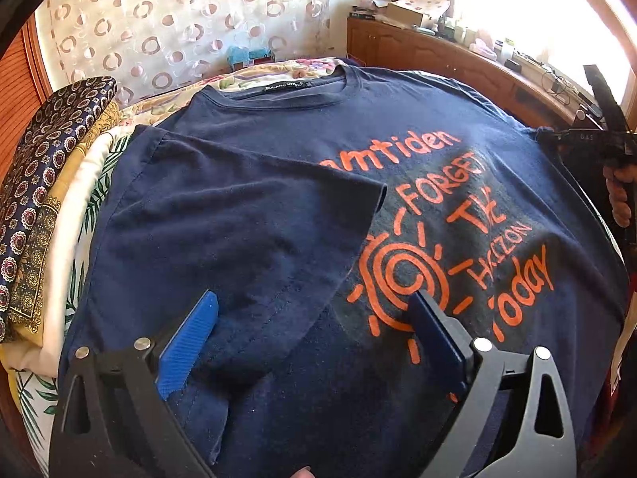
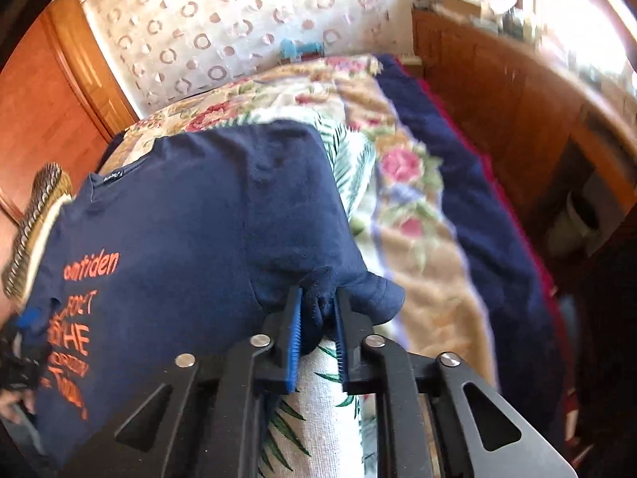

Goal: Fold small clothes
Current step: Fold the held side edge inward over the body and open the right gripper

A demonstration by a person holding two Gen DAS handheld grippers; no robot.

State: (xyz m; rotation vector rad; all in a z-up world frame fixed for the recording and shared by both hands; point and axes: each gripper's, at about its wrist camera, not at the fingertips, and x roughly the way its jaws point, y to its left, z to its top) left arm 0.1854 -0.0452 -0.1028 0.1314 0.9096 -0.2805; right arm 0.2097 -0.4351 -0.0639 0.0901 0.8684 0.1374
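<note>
A navy T-shirt with orange print lies face up on the bed, its collar at the far side. Its left sleeve is folded inward over the chest. My left gripper is open and hovers low over the shirt, straddling the folded sleeve's edge. In the right wrist view the same T-shirt shows, and my right gripper is shut on a bunched bit of the right sleeve at the shirt's edge. The right gripper also shows in the left wrist view.
The shirt lies on a leaf-print sheet over a floral bedspread. A stack of folded patterned cloths sits at the left of the bed. A wooden cabinet with clutter runs along the right. A circle-pattern curtain hangs behind.
</note>
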